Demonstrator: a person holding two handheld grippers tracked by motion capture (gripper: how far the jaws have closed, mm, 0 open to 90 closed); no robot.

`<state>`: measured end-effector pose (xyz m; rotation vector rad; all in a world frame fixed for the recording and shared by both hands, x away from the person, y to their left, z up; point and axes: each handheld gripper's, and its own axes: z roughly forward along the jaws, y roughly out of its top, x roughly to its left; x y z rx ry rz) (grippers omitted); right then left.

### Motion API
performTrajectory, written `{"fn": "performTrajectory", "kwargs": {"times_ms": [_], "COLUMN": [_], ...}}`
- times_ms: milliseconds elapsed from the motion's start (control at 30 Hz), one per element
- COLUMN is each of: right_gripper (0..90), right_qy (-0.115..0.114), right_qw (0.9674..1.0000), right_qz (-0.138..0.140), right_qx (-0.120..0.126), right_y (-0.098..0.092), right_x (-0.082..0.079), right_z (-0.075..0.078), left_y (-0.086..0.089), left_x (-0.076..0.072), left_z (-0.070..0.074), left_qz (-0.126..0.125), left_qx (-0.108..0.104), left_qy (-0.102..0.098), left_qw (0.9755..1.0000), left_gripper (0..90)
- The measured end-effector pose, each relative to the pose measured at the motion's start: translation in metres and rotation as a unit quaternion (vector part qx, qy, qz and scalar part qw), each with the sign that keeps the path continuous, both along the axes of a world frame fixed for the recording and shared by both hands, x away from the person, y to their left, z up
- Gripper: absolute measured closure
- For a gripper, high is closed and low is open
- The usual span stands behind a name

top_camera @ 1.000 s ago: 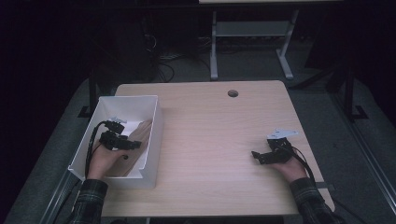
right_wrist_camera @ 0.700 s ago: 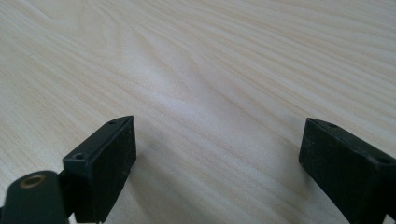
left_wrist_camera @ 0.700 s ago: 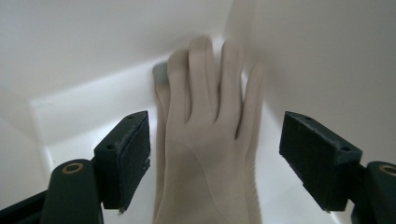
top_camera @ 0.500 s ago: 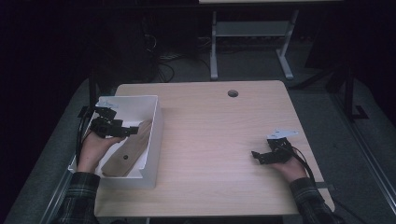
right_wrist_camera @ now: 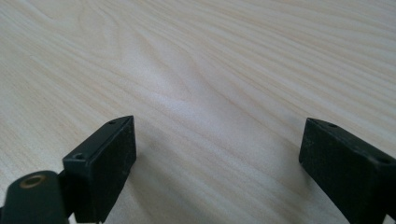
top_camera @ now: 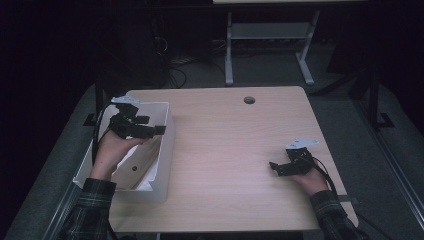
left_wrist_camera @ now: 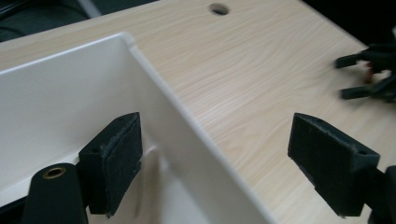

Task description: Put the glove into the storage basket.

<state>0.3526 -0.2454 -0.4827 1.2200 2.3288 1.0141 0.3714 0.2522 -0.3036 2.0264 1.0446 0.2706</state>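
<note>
Left gripper (top_camera: 159, 129) held up over the white bin (top_camera: 167, 150) at the table's left edge, tips pointing twd table centre, abt level w/ the bin's right wall. Jaws wide apart, nothing between the pads; just been opening a bit further. Seen along left gripper (left_wrist_camera: 215, 163) from its own cam: white bin (left_wrist_camera: 70, 93) wall running diagonally betw the two pads, one pad over the bin's inside, other over the wooden table (left_wrist_camera: 261, 65); no contact w/ the wall visible. Bin interior in high view: brownish floor w/ a small dark spot, partly hidden by hand and forearm; can't tell what that spot is. Left hand (top_camera: 112, 150) wrapped round gripper body, plaid sleeve (top_camera: 90, 210) below, cable looping down at the left. Right gripper (top_camera: 274, 167) resting low at the table's (top_camera: 225, 150) right side, well apart from the bin, tips pointing left. Jaws apart too, empty. From its own cam, right gripper (right_wrist_camera: 217, 168) pads wide w/ bare table (right_wrist_camera: 201, 70) grain betw them. Same gripper also visible far right in left gripper view, blurred. Round grommet hole (top_camera: 249, 100) near the table's far edge, also at top of left gripper view. Grey table legs (top_camera: 229, 55) and dark floor beyond.
</note>
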Motion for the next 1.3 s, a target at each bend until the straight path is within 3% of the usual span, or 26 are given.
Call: {"fn": "performTrajectory", "kwargs": {"times_ms": [333,367,567,733,1000,1300], "right_gripper": [10.5,10.5,10.5,10.5,10.5,10.5], "right_qy": [-0.002,-0.002,-0.002,-0.002,-0.002,-0.002], "right_qw": [1.0000,1.0000,1.0000,1.0000,1.0000,1.0000], "right_qz": [0.001,0.001,0.002,0.002,0.002,0.003], "right_qx": [-0.001,-0.001,-0.001,-0.001,0.001,0.000], "right_y": [0.000,0.000,0.000,0.000,0.000,0.000], "right_x": [0.000,0.000,0.000,0.000,0.000,0.000], "right_z": [0.000,0.000,0.000,0.000,0.000,0.000], "left_y": [-0.042,-0.053,-0.080,-0.111,-0.144,-0.163], "left_x": [-0.001,-0.003,-0.006,-0.010,-0.014,-0.019], "left_z": [0.009,0.009,0.005,-0.007,-0.032,-0.060], "left_qz": [-0.040,-0.047,-0.071,-0.092,-0.114,-0.132], "left_qx": [0.002,0.000,0.010,0.017,0.025,0.037], "left_qy": [-0.008,-0.008,-0.008,-0.003,0.001,0.006], "left_qw": [0.9992,0.9988,0.9974,0.9956,0.9932,0.9906], "left_gripper": [17.3,17.3,17.3,17.3,17.3,17.3]}}
